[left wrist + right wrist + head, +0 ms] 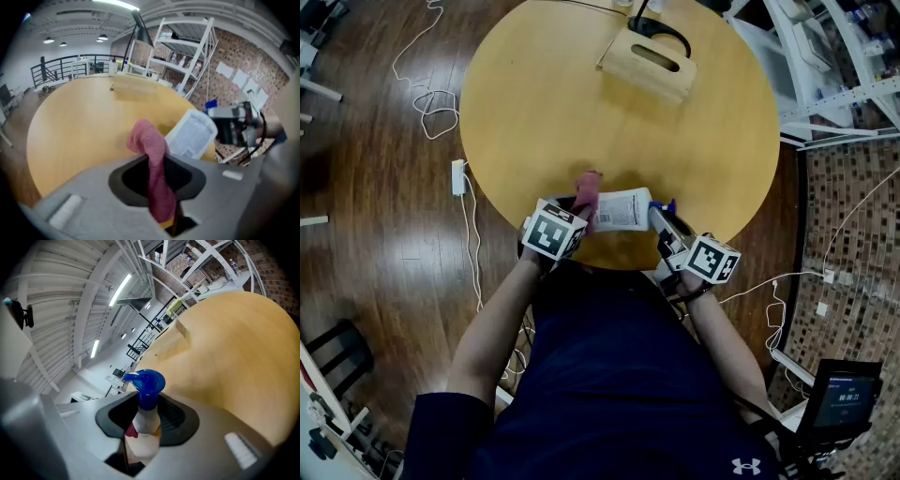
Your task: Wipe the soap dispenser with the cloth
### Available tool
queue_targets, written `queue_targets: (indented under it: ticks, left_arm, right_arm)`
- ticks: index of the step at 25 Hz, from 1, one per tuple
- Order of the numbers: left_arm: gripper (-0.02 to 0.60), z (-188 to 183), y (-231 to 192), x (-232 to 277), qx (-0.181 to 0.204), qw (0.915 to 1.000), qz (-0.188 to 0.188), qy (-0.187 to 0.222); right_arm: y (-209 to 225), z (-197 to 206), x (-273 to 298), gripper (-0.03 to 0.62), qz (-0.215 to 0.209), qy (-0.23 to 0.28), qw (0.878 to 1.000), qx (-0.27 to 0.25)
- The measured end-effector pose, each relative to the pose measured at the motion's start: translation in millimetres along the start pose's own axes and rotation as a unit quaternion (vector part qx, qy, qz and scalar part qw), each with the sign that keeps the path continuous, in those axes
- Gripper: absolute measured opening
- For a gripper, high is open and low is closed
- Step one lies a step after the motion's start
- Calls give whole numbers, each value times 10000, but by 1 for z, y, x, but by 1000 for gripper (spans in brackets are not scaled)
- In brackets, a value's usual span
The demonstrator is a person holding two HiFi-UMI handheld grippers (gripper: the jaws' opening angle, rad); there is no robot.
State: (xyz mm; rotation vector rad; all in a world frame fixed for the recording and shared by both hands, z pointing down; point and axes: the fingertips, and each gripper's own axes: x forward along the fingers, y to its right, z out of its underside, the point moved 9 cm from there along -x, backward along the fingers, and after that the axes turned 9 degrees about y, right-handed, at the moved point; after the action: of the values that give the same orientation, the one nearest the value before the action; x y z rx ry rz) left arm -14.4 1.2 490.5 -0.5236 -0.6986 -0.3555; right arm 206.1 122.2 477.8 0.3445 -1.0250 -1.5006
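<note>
Over near table (534,112) edge: gripping soap dispenser (623,208) by neck with right gripper (146,416), pinching cloth (152,150) in closed left gripper (161,187) at its base; wiping apparently begun, unfinished.

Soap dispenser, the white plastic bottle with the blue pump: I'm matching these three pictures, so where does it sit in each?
Head view: the white plastic soap dispenser lies sideways, lower centre, over the near edge of the round wooden table.
Left gripper view: the dispenser is right of centre, behind the pink cloth.
Right gripper view: low centre, neck between the fingers, blue pump above them.
Shared landmark: that table.
</note>
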Motion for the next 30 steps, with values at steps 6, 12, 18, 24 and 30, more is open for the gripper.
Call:
queue_targets:
  ticks: [6, 12, 18, 24, 30]
  left_arm:
    - [87, -43, 74, 12, 576, 9904, 721, 1034]
    - [87, -27, 50, 27, 626, 9920, 535, 961]
    - [87, 10, -2, 22, 416, 9973, -192, 579]
    - [86, 16, 5, -4, 465, 9958, -420, 671]
    - [87, -22, 84, 7, 1912, 9662, 392, 1683]
  right_arm:
    - [-2, 0, -1, 132, 161, -29, 9998, -99]
    - [-3, -3, 3, 133, 307, -43, 9994, 167]
    - [-3, -5, 2, 132, 331, 25, 9992, 232]
    - [-5, -7, 3, 132, 487, 89, 9981, 357]
    - [5, -3, 3, 133, 868, 97, 9926, 847]
